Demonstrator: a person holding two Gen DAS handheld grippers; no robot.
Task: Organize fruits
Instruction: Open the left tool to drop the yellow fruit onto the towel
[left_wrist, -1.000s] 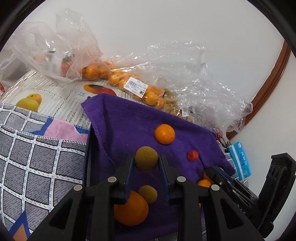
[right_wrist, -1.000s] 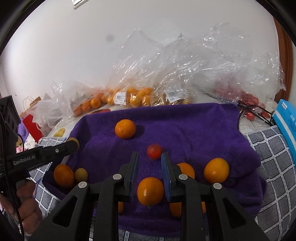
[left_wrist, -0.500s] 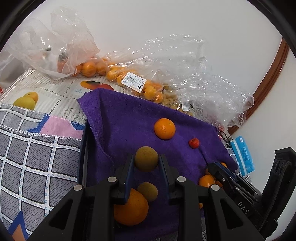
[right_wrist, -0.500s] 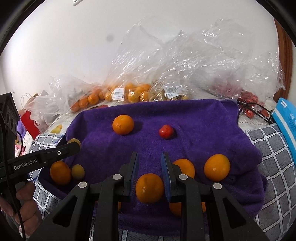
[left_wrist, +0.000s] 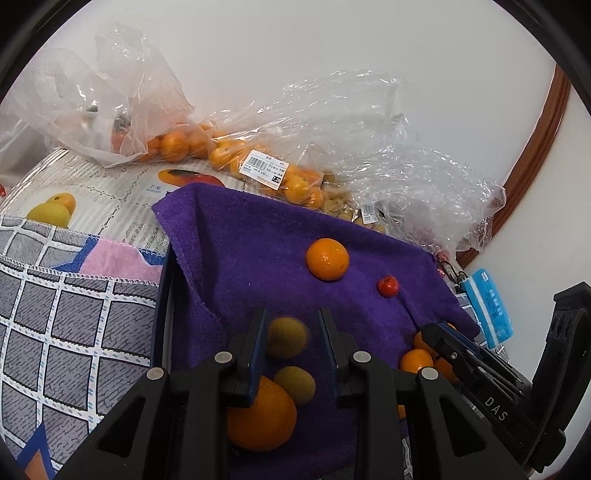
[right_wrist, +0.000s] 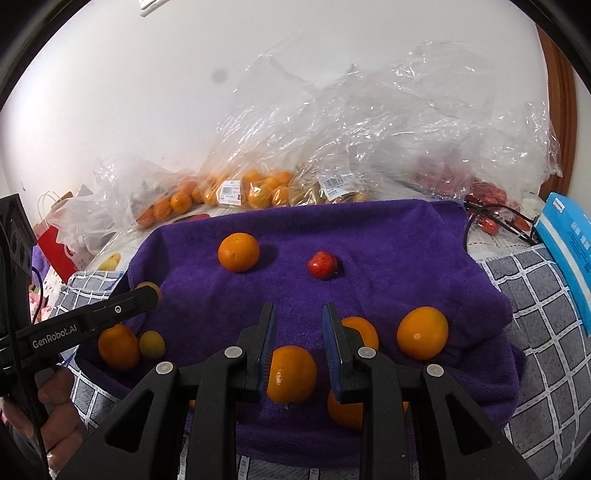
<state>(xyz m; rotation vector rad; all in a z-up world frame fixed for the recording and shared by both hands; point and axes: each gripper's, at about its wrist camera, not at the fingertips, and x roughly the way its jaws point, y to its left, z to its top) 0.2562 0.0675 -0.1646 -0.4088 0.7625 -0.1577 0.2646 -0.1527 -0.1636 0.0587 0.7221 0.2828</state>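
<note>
A purple towel (left_wrist: 240, 251) covers the work area. My left gripper (left_wrist: 291, 314) is shut on a small yellow-green fruit (left_wrist: 286, 338), which looks blurred and sits low between the pads. Just below it lie a second yellow-green fruit (left_wrist: 295, 384) and a large orange (left_wrist: 262, 417). My right gripper (right_wrist: 298, 308) is shut on an orange (right_wrist: 291, 374), held above the towel's front edge. Three more oranges lie close by, one (right_wrist: 422, 332) to its right. A lone orange (right_wrist: 238, 252) and a small red fruit (right_wrist: 322, 264) rest mid-towel.
Clear plastic bags of oranges (right_wrist: 251, 188) and other fruit line the wall behind the towel. A blue packet (right_wrist: 569, 251) and a black cable (right_wrist: 498, 218) lie at the right. Checked grey cloth (left_wrist: 74, 332) flanks the towel. A hand (right_wrist: 55, 406) holds the left gripper.
The yellow-green fruit has slipped lower between the left fingers and turned blurred. The right view tilted down at first, then steadied, and its orange stayed between the fingers.
</note>
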